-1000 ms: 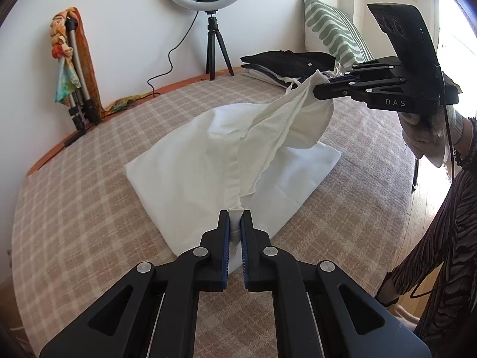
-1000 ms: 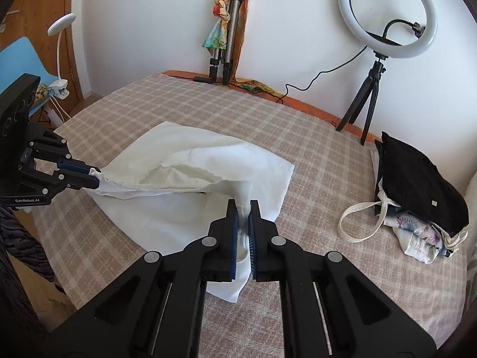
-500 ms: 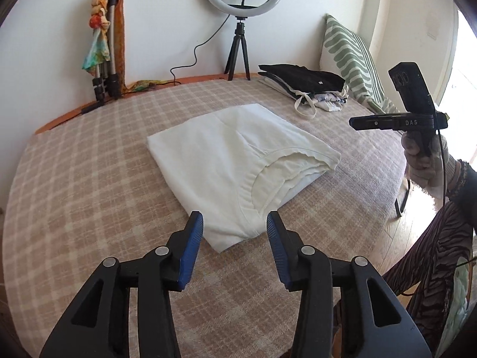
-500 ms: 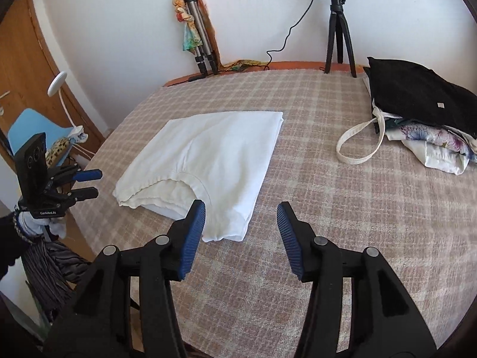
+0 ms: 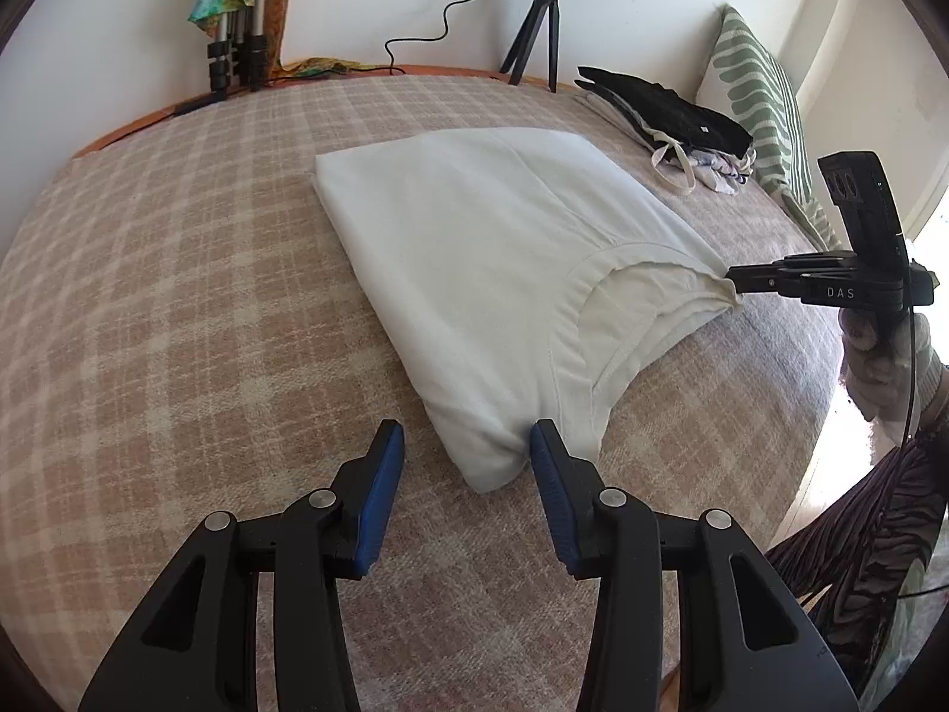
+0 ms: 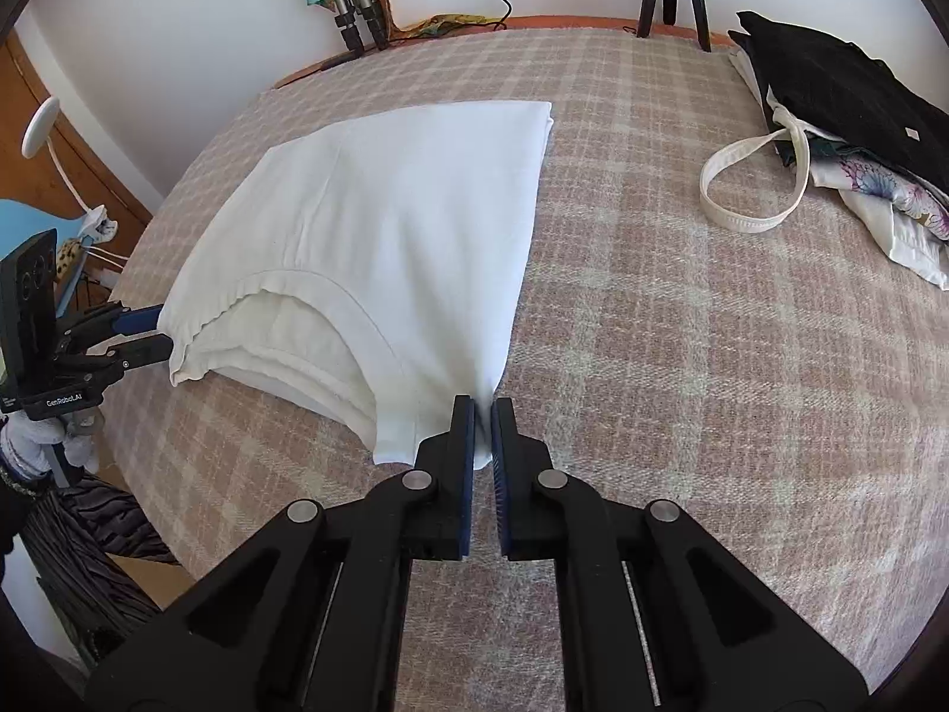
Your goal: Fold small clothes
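A white garment [image 5: 486, 249] lies folded flat on the checked bed cover [image 5: 178, 296], neckline toward me. My left gripper [image 5: 467, 439] is open, its blue pads on either side of the garment's near corner without pressing it. In the right wrist view the garment [image 6: 403, 225] spreads ahead, and my right gripper [image 6: 483, 409] is shut on its near corner, cloth pinched between the pads. Each gripper also shows in the other's view: the right gripper [image 5: 732, 282] at the far neckline corner, the left gripper [image 6: 157, 329] with fingers apart at the left corner.
A pile of clothes with a black piece on top [image 6: 842, 83] and a looped white strap [image 6: 747, 178] lies at the back right. A striped pillow [image 5: 759, 101], a ring-light tripod [image 5: 537, 29] and a folded tripod [image 5: 237, 53] stand along the wall. The bed edge runs close behind both grippers.
A second ago both grippers held the garment lifted. They let it go, and it now lies folded flat. Both sank to its near corners; the right one shut on its corner, the left stays open.
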